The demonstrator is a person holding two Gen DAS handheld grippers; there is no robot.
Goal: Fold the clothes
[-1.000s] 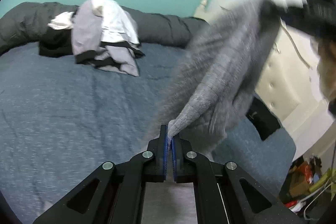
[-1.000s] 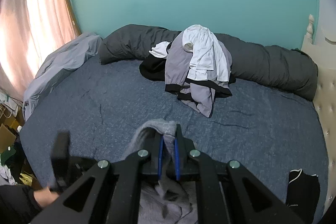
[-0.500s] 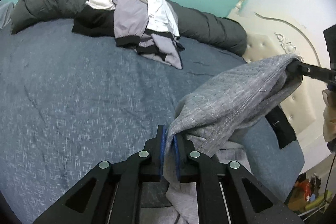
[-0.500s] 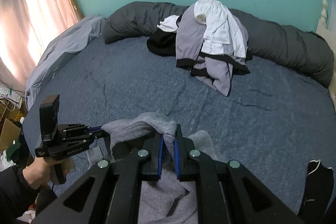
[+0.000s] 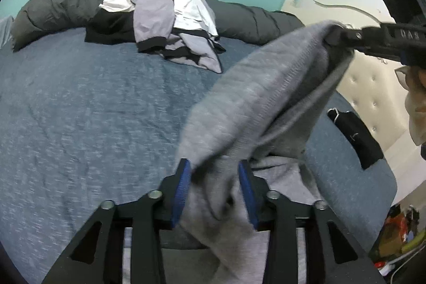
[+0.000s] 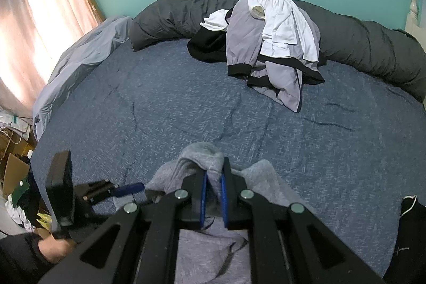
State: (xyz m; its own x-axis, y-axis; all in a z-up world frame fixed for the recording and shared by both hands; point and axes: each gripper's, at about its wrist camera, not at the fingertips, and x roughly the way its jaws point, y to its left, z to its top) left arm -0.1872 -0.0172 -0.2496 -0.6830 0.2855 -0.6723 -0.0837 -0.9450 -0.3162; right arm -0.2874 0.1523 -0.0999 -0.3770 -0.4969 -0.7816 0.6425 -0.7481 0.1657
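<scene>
Left gripper (image 5: 214, 186): jaws just opening, grey garment (image 5: 261, 97) loose between them.
Right gripper (image 6: 213, 178): jaws clamped on the garment's edge.
Bed (image 6: 186, 108): garment's lower part rests at its near edge.

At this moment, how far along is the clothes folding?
Early. Nothing folded shows. In hand: the grey sweater, the right gripper shut on it; the left gripper has just been opening, cloth loose between its pads. Left: folding it, then the heap of clothes at the bed's far side.

Soft window light, fisheye-warped edges
</scene>
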